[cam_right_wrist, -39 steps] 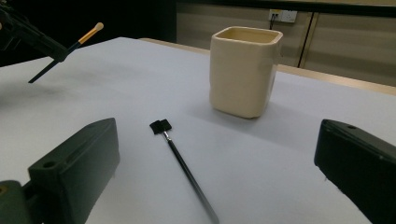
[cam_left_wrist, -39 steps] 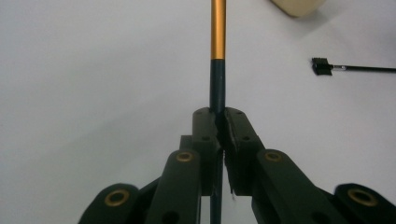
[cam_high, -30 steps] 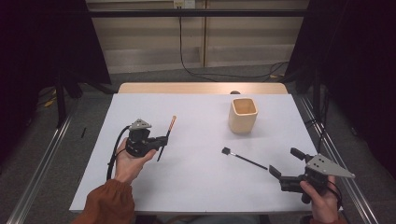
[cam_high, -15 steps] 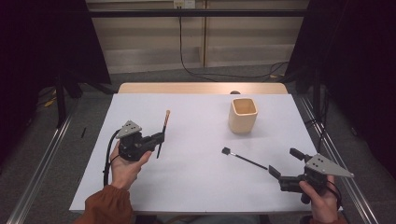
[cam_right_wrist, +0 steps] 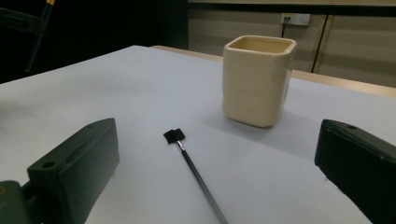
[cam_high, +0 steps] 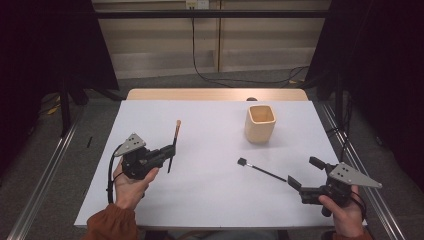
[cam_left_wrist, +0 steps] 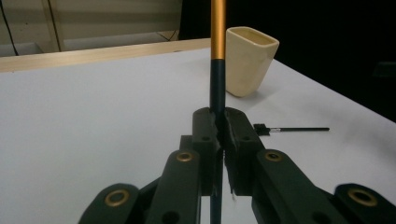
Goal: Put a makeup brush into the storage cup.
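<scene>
Brush: clamped upright in the left gripper, lifted over the table's left side.
Left gripper: clenched on the brush's dark lower shaft.
Right gripper: spread wide, nothing held, a thin black brush lying just ahead.
Cup: well apart.
Risk: the slim brush could be pivoted or slipped between the pads if swung quickly.

Light falls from overhead onto the white rectangular table top, the brightest area of the high view, while the left and right edges of the frame sink into near black. Shadows are soft: the cream square-sided cup throws a faint one toward the lower right in the right gripper view. There the near black jaws at the bottom corners are blurred. No glare; the pictures are mildly grainy.
</scene>
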Available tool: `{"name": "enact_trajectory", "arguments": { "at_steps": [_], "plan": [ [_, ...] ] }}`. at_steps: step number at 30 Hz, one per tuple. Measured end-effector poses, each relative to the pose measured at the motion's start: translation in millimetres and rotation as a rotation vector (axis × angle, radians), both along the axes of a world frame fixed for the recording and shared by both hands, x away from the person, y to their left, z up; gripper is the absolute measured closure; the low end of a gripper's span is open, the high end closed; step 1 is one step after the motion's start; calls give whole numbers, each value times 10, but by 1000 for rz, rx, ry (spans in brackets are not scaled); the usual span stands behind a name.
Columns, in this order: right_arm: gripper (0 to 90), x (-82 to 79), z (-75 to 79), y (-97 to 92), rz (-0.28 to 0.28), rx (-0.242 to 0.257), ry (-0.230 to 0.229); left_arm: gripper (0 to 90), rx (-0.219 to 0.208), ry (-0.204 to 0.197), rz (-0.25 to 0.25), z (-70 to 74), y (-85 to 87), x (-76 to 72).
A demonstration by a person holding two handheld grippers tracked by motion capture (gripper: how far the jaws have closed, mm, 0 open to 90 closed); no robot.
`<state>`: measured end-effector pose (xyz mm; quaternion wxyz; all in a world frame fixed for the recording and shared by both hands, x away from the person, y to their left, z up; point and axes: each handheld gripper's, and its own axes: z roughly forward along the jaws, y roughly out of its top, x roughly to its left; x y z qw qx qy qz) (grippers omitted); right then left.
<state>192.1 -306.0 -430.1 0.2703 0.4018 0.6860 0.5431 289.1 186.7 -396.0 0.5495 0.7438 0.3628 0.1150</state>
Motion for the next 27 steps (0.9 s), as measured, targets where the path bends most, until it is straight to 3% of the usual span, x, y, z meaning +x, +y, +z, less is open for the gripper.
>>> {"name": "enact_trajectory", "arguments": {
  "at_steps": [14,27],
  "plan": [
    [0,119,89,268,146,4,18,838,-22,-24,-73,38,-228,-77],
    [14,324,299,634,289,90,-22,838,-14,-15,-158,61,-469,-79]
  ]
}}
